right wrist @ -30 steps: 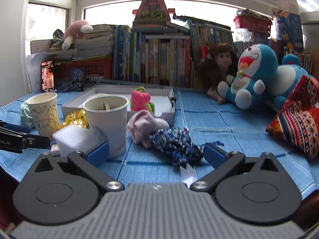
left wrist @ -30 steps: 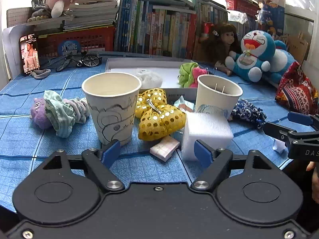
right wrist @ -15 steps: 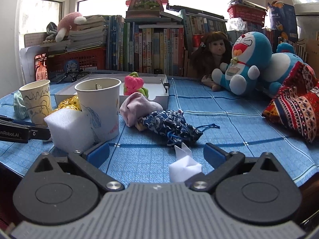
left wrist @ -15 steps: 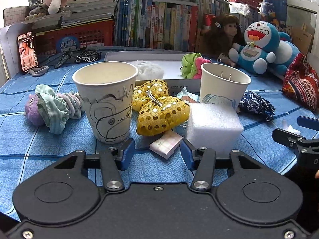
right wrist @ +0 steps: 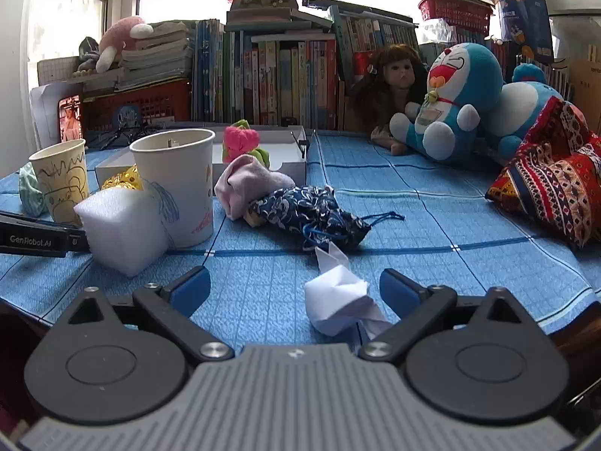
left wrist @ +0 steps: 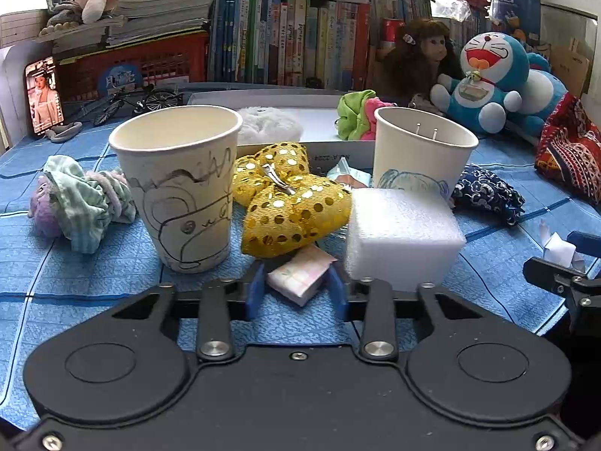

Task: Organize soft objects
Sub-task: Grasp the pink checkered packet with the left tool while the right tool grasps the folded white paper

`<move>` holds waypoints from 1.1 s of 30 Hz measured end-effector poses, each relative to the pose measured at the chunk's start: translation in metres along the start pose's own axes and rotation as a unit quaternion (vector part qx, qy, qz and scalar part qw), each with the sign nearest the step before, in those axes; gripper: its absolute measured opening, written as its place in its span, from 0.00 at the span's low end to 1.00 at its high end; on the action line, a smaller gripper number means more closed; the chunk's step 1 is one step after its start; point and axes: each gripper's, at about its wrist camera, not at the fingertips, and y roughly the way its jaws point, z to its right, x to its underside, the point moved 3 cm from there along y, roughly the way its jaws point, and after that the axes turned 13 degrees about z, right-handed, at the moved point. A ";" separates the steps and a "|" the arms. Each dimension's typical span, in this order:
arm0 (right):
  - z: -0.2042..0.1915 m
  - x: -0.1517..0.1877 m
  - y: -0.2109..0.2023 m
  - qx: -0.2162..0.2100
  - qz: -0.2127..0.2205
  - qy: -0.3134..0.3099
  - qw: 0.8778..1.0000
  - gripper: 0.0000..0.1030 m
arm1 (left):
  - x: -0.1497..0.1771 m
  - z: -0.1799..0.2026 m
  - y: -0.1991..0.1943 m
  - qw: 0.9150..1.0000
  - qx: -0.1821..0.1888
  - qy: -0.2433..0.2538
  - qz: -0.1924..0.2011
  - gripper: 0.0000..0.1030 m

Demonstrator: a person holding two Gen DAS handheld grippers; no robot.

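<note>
Left wrist view: left gripper (left wrist: 296, 290) narrowed close about a small pink-and-white wrapped packet (left wrist: 300, 276), having just been closing. Blue pads hard by both sides of the packet; cannot tell whether pressing yet. Packet flat on the blue checked tablecloth (left wrist: 94, 263), just in front of a gold sequinned fabric bow (left wrist: 289, 210), between a scribbled paper cup (left wrist: 180, 188) and a white foam block (left wrist: 402, 233).

Probably light, squashy, a little slick in its wrapper: best taken across the short sides, gently, low down, without snagging the bow.

Right wrist view: right gripper (right wrist: 295, 289) wide apart, having just been closing a little, holding nothing. Crumpled white folded paper (right wrist: 338, 297) between its jaws, untouched; likely featherweight and easily crushed, so best pinched at the bulky middle.
</note>
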 end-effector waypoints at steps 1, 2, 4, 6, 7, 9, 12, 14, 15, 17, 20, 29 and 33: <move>0.000 0.001 0.000 -0.002 -0.003 0.000 1.000 0.94 | 0.001 0.000 -0.001 1.000 -0.001 0.001 0.001 0.32; 0.000 0.002 0.000 -0.003 -0.006 -0.001 1.000 0.92 | 0.001 0.001 -0.001 1.000 -0.002 0.004 0.001 0.31; -0.001 0.005 0.001 -0.004 -0.010 -0.003 1.000 0.89 | 0.002 0.002 -0.004 1.000 0.000 0.011 0.002 0.29; -0.001 0.006 0.002 -0.002 -0.015 -0.004 1.000 0.82 | 0.003 0.001 -0.006 1.000 0.003 0.015 0.000 0.29; -0.001 0.007 0.002 -0.002 -0.018 -0.004 1.000 0.76 | 0.004 0.000 -0.008 1.000 0.003 0.015 -0.001 0.29; -0.002 0.008 0.003 -0.003 -0.020 -0.003 1.000 0.67 | 0.006 -0.002 -0.012 1.000 0.003 0.016 -0.003 0.29; -0.004 0.008 0.004 -0.007 -0.021 -0.001 1.000 0.51 | 0.007 -0.008 -0.019 1.000 0.003 0.016 -0.007 0.29; -0.007 0.008 0.004 -0.013 -0.020 -0.006 1.000 0.48 | 0.009 -0.012 -0.024 1.000 0.003 0.016 -0.010 0.29; -0.009 0.008 0.004 -0.017 -0.019 -0.008 1.000 0.47 | 0.010 -0.015 -0.027 1.000 0.002 0.016 -0.012 0.28; -0.013 0.007 0.004 -0.024 -0.017 -0.012 0.999 0.46 | 0.012 -0.020 -0.031 1.000 -0.002 0.017 -0.014 0.28; -0.018 0.007 0.004 -0.034 -0.016 -0.013 0.999 0.46 | 0.014 -0.029 -0.037 1.000 -0.013 0.015 -0.015 0.31; -0.026 0.006 0.006 -0.045 -0.015 -0.017 0.999 0.56 | 0.017 -0.057 -0.047 0.998 -0.058 0.009 -0.015 0.41; -0.027 0.005 0.006 -0.045 -0.017 -0.016 0.999 0.56 | 0.015 -0.064 -0.049 0.998 -0.064 -0.006 -0.013 0.46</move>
